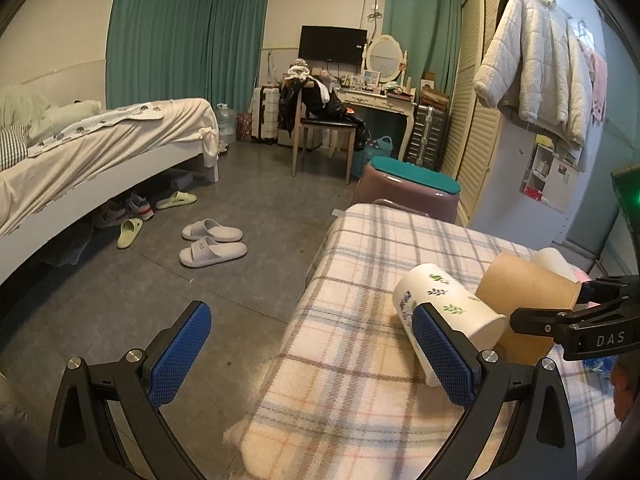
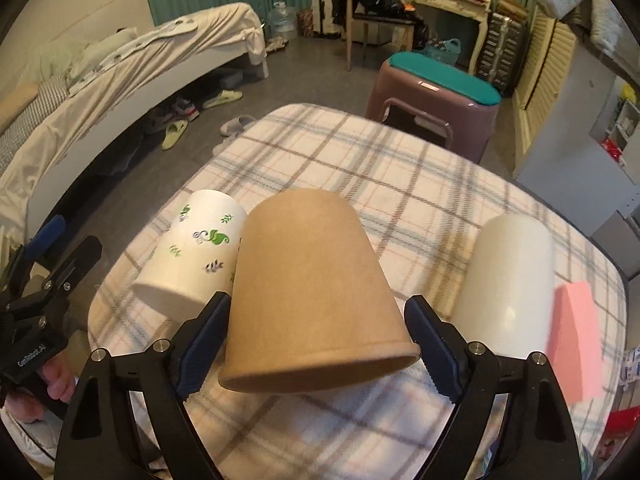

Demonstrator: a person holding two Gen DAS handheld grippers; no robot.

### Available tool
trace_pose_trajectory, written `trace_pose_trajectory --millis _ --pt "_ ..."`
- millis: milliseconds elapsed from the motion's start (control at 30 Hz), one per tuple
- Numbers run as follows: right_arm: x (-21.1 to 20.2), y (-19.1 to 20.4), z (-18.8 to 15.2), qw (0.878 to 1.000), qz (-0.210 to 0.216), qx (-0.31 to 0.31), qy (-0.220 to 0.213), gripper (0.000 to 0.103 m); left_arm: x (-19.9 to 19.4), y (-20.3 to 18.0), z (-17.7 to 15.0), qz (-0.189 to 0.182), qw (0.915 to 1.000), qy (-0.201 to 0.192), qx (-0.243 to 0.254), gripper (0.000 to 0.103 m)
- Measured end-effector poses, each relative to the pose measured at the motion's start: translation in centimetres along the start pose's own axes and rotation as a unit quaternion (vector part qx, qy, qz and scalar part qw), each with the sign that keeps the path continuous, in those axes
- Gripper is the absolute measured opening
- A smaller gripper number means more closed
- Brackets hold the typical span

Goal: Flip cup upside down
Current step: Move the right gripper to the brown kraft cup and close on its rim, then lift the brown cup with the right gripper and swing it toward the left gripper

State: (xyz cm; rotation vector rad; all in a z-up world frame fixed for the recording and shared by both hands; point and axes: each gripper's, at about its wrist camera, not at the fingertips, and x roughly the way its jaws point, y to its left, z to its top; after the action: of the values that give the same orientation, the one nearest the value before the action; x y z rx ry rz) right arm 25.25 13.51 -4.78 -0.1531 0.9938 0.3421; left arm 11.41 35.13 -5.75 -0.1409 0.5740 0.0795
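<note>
A brown paper cup [image 2: 308, 292] stands upside down on the plaid table [image 2: 400, 168], rim down. My right gripper [image 2: 316, 344] has a finger on each side of its rim; a small gap shows on the right side, so I cannot tell whether the grip holds. The brown cup also shows in the left wrist view [image 1: 524, 284] with the right gripper [image 1: 568, 312] at it. A white cup with green leaf prints [image 2: 196, 252] stands upside down beside it, also seen in the left wrist view [image 1: 444, 304]. My left gripper [image 1: 312, 356] is open and empty, its right finger just in front of the printed cup.
A plain white cup [image 2: 508, 276] stands upside down to the right, with a pink block [image 2: 576, 340] next to it. A purple stool with a teal seat [image 2: 436, 100] stands behind the table. Slippers [image 1: 212, 242] lie on the floor beside the bed [image 1: 100, 148].
</note>
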Motion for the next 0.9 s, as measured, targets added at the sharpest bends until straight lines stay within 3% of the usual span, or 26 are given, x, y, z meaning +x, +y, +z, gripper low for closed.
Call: trace_pose_trajectory --millis 300,533,900 --pt "-5.6 1.2 -4.8 0.997 -0.074 0.014 -0.032 0.087 -3.0 -1.1 -0.5 -0.024 0.9996 -0.010 0.011 0.103" --pt "-6.1 1.5 -7.9 0.996 -0.081 0.030 -0.030 0.087 -4.7 -2.3 -1.4 -0.036 0.9989 -0.008 0.029 0.103" --pt "-5.4 0.6 -10.1 0.994 -0.095 0.039 -0.035 0.088 -6.1 -3.2 -1.9 -0.041 0.9986 0.002 0.034 0.103"
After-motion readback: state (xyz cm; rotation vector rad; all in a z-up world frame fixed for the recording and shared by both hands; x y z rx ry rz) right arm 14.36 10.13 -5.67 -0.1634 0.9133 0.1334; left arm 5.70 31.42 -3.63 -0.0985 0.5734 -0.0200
